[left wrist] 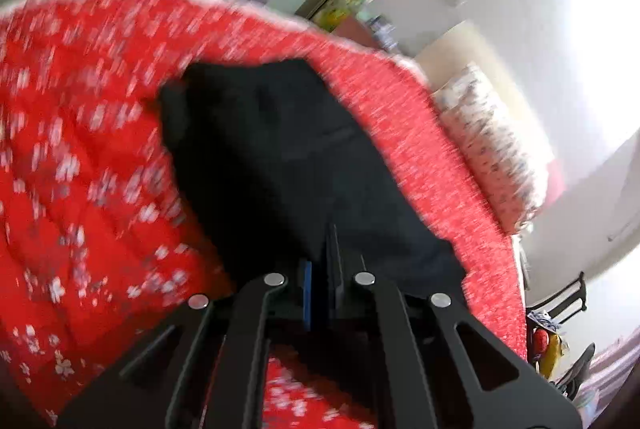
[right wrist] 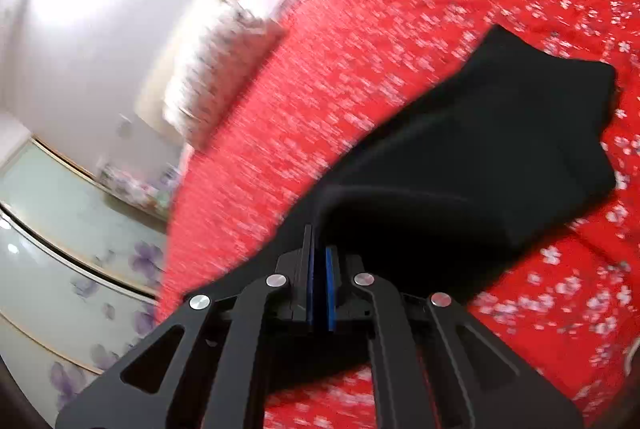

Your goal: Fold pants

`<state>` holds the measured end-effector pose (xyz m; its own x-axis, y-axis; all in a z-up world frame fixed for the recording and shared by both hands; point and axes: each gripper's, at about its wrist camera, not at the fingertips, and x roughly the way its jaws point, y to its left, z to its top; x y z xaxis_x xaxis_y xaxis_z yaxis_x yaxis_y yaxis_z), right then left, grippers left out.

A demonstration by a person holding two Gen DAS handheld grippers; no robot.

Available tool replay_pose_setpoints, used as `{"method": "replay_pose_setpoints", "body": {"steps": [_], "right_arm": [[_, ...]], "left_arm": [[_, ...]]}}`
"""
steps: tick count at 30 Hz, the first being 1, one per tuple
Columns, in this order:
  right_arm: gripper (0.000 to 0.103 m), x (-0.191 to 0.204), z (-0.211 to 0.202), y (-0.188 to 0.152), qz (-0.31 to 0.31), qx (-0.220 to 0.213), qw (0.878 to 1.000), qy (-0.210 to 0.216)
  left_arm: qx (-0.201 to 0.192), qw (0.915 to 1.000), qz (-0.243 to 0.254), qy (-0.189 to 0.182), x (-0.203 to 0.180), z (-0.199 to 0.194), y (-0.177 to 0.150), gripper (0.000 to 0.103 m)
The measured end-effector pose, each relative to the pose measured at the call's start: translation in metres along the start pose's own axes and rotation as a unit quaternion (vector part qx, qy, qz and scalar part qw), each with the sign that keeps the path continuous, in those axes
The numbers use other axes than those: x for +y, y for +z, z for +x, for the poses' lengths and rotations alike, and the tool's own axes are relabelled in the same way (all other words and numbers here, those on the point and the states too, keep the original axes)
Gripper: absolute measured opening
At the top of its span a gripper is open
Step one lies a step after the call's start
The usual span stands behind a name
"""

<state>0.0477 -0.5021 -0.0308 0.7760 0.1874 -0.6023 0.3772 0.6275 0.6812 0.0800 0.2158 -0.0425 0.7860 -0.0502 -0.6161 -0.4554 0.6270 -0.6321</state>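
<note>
Underneath everything lies a bed covered by a red bedspread (left wrist: 80,157) printed with small white blossoms, which fills most of both wrist views. Behind it stands a wardrobe with pale sliding doors (right wrist: 60,213) painted with purple flowers, and a bright white wall. A pale patterned pillow (left wrist: 492,145) rests at the far edge of the bed, next to the wall.

On the bedspread lie the black pants (right wrist: 500,149), a dark, partly doubled-over mass of cloth whose far end sits flat on the red fabric while the near end rises toward the cameras. Both views are blurred, so seams and details of the cloth cannot be made out.

At the near end, the right tongs (right wrist: 319,269) are clenched on a raised edge of the pants, with the black fabric running up between the blue pads (right wrist: 330,285). In the left wrist view, the left tongs (left wrist: 320,269) are likewise clenched, their fingers drawn together with black cloth of the pants pinched between them, and the garment stretches away from the tips across the bedspread.
</note>
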Motion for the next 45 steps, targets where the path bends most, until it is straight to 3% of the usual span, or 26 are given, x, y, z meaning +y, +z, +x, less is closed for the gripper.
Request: {"method": "replay_pose_setpoints", "body": {"steps": [2, 5, 7, 9, 11, 13, 16, 18, 20, 24, 28, 32, 36, 37, 38, 40, 42, 45], "right_arm": [[0.004, -0.008, 0.013, -0.005, 0.001, 0.03, 0.999, -0.037], [0.005, -0.011, 0.017, -0.008, -0.001, 0.057, 0.996, -0.062], [0.014, -0.014, 0.011, -0.007, 0.021, 0.081, 0.995, -0.061], [0.037, -0.016, -0.002, -0.005, 0.039, 0.089, 0.994, -0.042], [0.037, -0.016, -0.023, -0.002, 0.036, 0.059, 0.997, -0.031], [0.037, -0.017, -0.053, 0.012, 0.021, -0.012, 0.999, -0.035], [0.037, -0.024, -0.09, 0.038, -0.015, -0.13, 0.988, -0.082], [0.037, -0.035, -0.096, 0.052, -0.021, -0.158, 0.981, -0.109], [0.037, -0.053, -0.089, 0.064, -0.015, -0.144, 0.984, -0.103], [0.037, -0.077, -0.061, 0.074, 0.004, -0.1, 0.988, -0.119], [0.037, -0.081, -0.038, 0.076, -0.031, -0.062, 0.983, -0.169], [0.037, -0.071, -0.019, 0.067, -0.083, -0.017, 0.979, -0.185], [0.035, -0.052, -0.009, 0.049, -0.187, 0.01, 0.95, -0.249], [0.032, -0.049, -0.008, 0.047, -0.201, 0.014, 0.946, -0.254], [0.018, -0.045, -0.008, 0.046, -0.213, 0.018, 0.944, -0.251], [0.013, -0.036, -0.011, 0.043, -0.248, 0.01, 0.932, -0.263], [0.01, -0.026, -0.016, 0.041, -0.284, -0.02, 0.912, -0.296], [0.009, -0.01, -0.022, 0.045, -0.336, -0.09, 0.864, -0.365]], "left_arm": [[0.015, 0.9997, -0.02, 0.004, 0.011, 0.01, -0.003, 0.009], [-0.001, 0.9998, 0.001, 0.019, 0.006, 0.002, -0.004, 0.015], [-0.027, 0.999, 0.01, 0.034, 0.003, -0.012, -0.008, 0.023], [-0.051, 0.9974, 0.006, 0.051, 0.004, -0.027, -0.012, 0.048], [-0.078, 0.9955, 0.001, 0.053, 0.002, -0.043, -0.015, 0.054], [-0.109, 0.9925, 0.027, 0.047, -0.009, -0.06, -0.019, 0.058], [-0.139, 0.9852, 0.093, 0.035, -0.033, -0.074, -0.029, 0.078], [-0.14, 0.9796, 0.143, 0.015, -0.052, -0.074, -0.038, 0.082], [-0.13, 0.9703, 0.204, -0.002, -0.072, -0.07, -0.052, 0.089], [-0.095, 0.9565, 0.275, -0.015, -0.099, -0.051, -0.075, 0.09], [-0.066, 0.9488, 0.308, -0.02, -0.112, -0.036, -0.091, 0.09], [-0.06, 0.9435, 0.325, -0.021, -0.117, -0.031, -0.101, 0.091], [-0.054, 0.9461, 0.319, -0.022, -0.114, -0.03, -0.105, 0.092], [-0.053, 0.9467, 0.317, -0.021, -0.114, -0.03, -0.104, 0.092], [-0.05, 0.9474, 0.315, -0.021, -0.113, -0.028, -0.104, 0.092], [-0.047, 0.9484, 0.313, -0.021, -0.112, -0.026, -0.103, 0.092], [-0.044, 0.9497, 0.309, -0.021, -0.112, -0.024, -0.103, 0.092], [-0.04, 0.951, 0.306, -0.021, -0.109, -0.024, -0.102, 0.092]]}}
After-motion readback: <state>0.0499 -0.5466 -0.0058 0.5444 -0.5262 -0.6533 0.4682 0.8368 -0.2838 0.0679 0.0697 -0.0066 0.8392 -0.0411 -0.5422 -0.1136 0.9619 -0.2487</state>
